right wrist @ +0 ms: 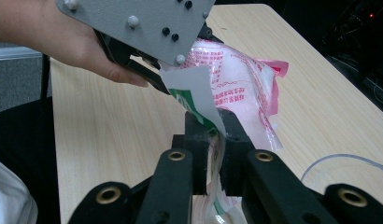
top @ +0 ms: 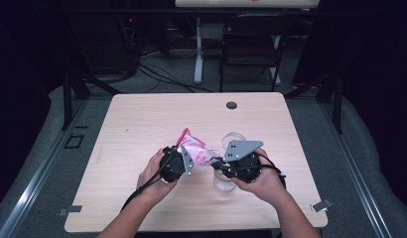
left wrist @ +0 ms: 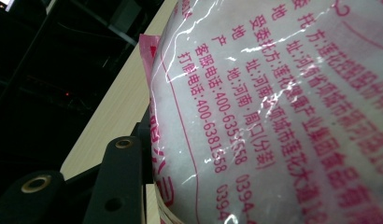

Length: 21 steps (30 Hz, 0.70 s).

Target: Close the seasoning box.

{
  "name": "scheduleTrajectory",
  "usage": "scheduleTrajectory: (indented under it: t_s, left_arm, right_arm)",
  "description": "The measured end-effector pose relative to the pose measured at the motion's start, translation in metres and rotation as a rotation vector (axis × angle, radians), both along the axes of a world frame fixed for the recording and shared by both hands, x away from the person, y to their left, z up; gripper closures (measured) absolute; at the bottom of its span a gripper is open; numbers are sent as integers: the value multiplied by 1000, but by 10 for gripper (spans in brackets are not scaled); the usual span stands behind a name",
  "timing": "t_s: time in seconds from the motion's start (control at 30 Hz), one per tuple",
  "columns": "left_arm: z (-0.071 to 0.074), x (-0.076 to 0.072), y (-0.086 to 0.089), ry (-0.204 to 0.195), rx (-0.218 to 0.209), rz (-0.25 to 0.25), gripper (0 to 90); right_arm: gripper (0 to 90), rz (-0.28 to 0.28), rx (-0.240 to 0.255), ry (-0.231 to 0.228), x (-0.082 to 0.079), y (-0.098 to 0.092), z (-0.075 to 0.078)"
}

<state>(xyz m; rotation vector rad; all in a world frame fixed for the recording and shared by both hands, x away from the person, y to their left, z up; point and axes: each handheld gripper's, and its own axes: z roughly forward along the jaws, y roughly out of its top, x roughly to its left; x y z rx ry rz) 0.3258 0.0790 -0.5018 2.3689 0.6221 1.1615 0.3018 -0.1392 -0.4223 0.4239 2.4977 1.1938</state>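
Note:
A white plastic bag (top: 194, 148) with pink print hangs just above the table between my two grippers. My left gripper (top: 193, 158) is shut on its left side; in the left gripper view the bag (left wrist: 283, 107) bulges against one black finger (left wrist: 117, 182). My right gripper (top: 215, 162) is shut on the bag's right end. In the right gripper view its jaws (right wrist: 213, 140) pinch a thin edge with green print below the bag's body (right wrist: 245, 88), and the left gripper (right wrist: 159, 79) holds the far side. A clear glass (top: 225, 182) stands under the right gripper.
The light wooden table (top: 142, 119) has a round cable hole (top: 232, 105) near its far edge. A dark chair (top: 251, 47) and a white desk leg (top: 198, 49) stand on the floor beyond. The glass rim (right wrist: 339, 158) curves at the right of the right gripper view.

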Motion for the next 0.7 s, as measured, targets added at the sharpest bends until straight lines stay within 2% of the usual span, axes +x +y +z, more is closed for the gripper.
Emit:
scheduleTrajectory:
  t_s: [0.23, 0.27, 0.33, 0.4, 0.43, 0.5, 0.53, 0.57, 0.6, 0.7]
  left_arm:
    - [2, 0, -2, -35, 4, 2, 565]
    - [4, 0, -1, -34, 25, 2, 565]
    - [3, 0, -2, -46, 4, 0, 565]
    - [3, 0, -2, -61, 9, 0, 565]
    - [5, -1, -2, -61, 37, 0, 566]
    - [4, -1, -3, -76, 25, -1, 566]
    - [5, -1, -3, -78, 40, -3, 566]
    - [4, -1, -3, -90, 27, -1, 566]
    - [6, -1, -3, -88, 60, -5, 567]
    - [7, -2, -3, -99, 85, -8, 567]
  right_arm:
    - [878, -12, 13, -4, 1, -2, 0]
    - [879, -15, 13, -6, 0, -2, 0]
    - [881, -19, 15, -8, 0, -3, 0]
    - [882, -18, 11, -5, 0, -4, 1]
    - [883, -19, 12, -5, 0, -4, 1]
    - [884, -21, 16, 0, 0, -4, 1]
    - [884, -19, 17, 3, 1, -4, 0]
    - [884, -23, 17, 7, 1, -5, 0]
    - [885, -23, 19, 12, 1, -6, 0]
    - [885, -27, 30, 29, 3, -7, 0]
